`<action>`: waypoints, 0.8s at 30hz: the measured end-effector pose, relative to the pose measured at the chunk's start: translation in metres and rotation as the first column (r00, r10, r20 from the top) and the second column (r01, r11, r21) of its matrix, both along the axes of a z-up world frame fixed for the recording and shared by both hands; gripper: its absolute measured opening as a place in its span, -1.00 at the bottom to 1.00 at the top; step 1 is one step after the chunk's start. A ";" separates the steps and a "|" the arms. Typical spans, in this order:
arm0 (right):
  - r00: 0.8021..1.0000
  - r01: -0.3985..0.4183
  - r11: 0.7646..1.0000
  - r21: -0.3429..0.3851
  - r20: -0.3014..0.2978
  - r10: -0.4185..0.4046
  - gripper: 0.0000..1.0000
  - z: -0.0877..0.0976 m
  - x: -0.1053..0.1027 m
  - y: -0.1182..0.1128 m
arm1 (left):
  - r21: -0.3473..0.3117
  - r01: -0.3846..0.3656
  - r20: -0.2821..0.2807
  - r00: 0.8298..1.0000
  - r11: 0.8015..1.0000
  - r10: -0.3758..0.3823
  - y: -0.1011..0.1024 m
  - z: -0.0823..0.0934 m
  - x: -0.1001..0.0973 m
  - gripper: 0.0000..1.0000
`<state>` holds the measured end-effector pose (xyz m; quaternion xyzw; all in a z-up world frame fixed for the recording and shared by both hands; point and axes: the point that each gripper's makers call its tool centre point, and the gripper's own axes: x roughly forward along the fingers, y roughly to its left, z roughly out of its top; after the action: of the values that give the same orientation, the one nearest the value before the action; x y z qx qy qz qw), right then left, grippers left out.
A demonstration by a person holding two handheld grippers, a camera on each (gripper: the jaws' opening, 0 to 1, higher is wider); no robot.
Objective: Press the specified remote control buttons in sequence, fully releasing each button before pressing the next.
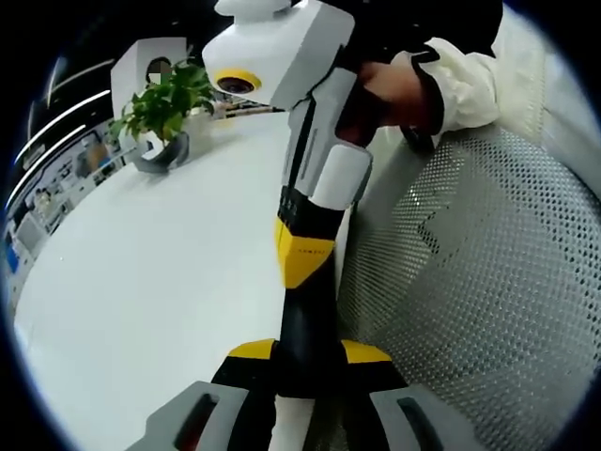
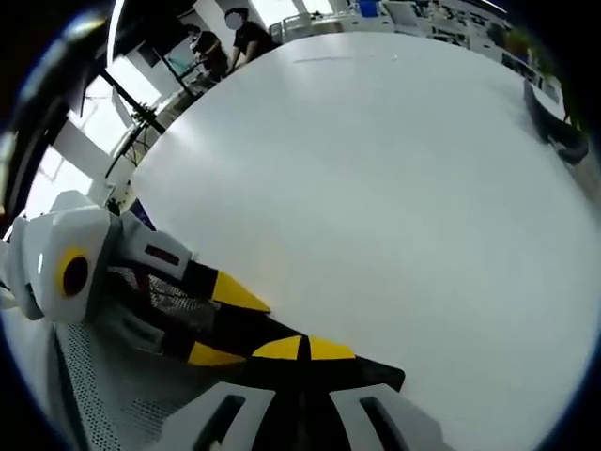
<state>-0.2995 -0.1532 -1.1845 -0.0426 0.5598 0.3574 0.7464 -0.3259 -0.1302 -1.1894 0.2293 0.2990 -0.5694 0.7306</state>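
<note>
In the left gripper view, a leafy plant in a grey pot stands at the far left of the white table. Right of it the right gripper reaches down from above, its jaws pressed together, held by a hand in a cream sleeve. Its dark tip sits between the spread jaws of the left gripper at the table's edge. I cannot tell whether they touch it. A grey mesh seat lies to the right. In the right gripper view the left gripper comes in from the left over the mesh, and bare tabletop stretches beyond.
</note>
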 end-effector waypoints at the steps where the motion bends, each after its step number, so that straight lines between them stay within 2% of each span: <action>1: 1.000 -0.004 1.000 0.000 0.006 0.004 -1.00 0.000 0.000 0.000 | 0.000 -0.001 0.001 1.000 1.000 0.001 0.000 0.000 0.000 -0.52; 13: 1.000 -0.002 1.000 0.007 0.021 0.002 -1.00 -0.001 0.002 0.000 | 0.003 0.003 0.010 1.000 1.000 -0.003 0.000 0.000 0.001 -0.52; 18: 0.998 0.055 0.998 0.029 -0.021 -0.054 -1.00 0.000 0.004 -0.001 | 0.007 0.005 0.012 1.000 1.000 -0.005 0.000 0.000 0.001 -0.52; 24: 0.998 0.055 0.998 0.022 -0.040 -0.054 -1.00 0.000 0.001 -0.001 | 0.013 0.019 0.023 1.000 1.000 -0.019 0.000 -0.001 0.001 -0.52</action>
<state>-0.2987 -0.1542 -1.1843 -0.0117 0.5713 0.3439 0.7451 -0.3249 -0.1302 -1.1904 0.2434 0.2919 -0.5718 0.7271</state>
